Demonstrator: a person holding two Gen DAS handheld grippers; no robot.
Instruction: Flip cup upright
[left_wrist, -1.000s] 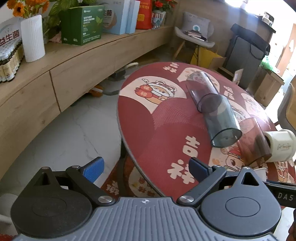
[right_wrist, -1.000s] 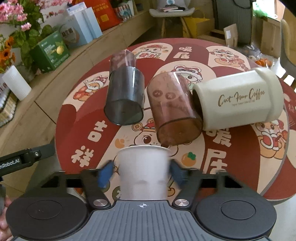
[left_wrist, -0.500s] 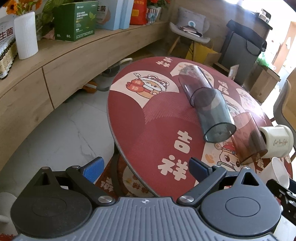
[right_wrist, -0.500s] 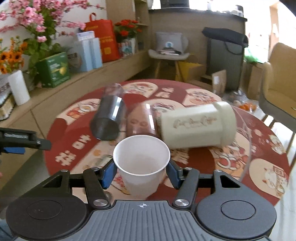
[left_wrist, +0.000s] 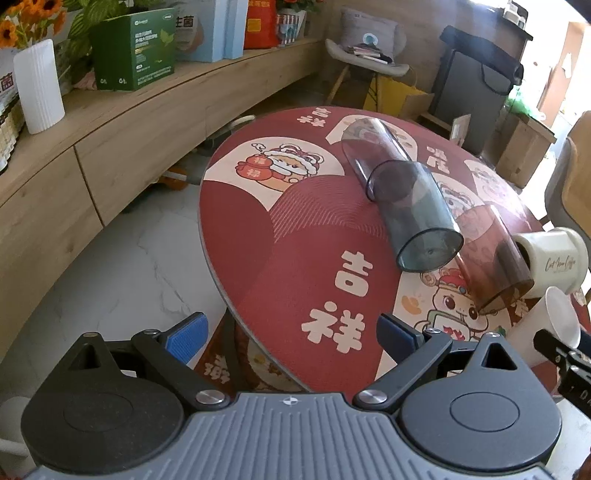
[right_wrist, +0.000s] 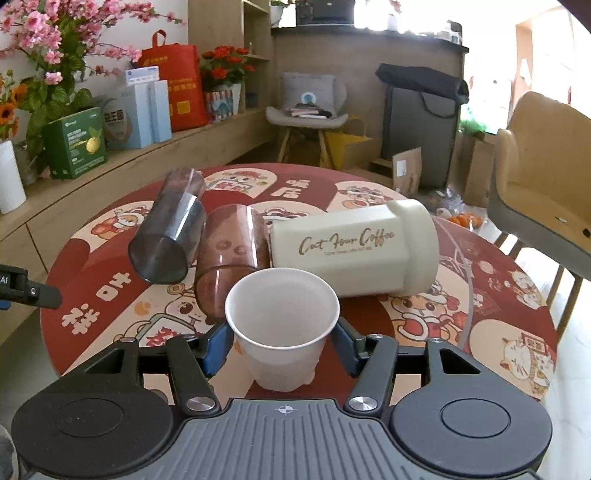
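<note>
Paper cup (right_wrist: 282, 325): mouth up now, sitting between the blue pads of the right claw (right_wrist: 282, 341) at the near edge of the tabletop (right_wrist: 424, 325). A second ago it was a blurred shape mid-turn with its base toward the camera; half a second ago it was already mouth-up but held higher.
Right claw: closed on the paper cup's lower wall, a pad on each side. Whether the cup's base touches the tabletop I cannot tell from here.
Left claw (left_wrist: 291, 332): pads spread wide with nothing between them, hanging off the tabletop's left edge. It has backed off a little over the last second, so more floor shows.
Meaning for the task: the flip looks essentially done; what seems left is setting the cup down flat and letting go.
Other cups: a grey tumbler (right_wrist: 168, 242), a brown tumbler (right_wrist: 231, 264) and a cream coffee cup (right_wrist: 354, 245) all lie on their sides just beyond the paper cup. A fourth clear tumbler (right_wrist: 184, 181) lies behind the grey one.
Risk: the paper wall is thin, so a tight squeeze could dent it. A quick release might tip it toward the brown tumbler close behind.
</note>
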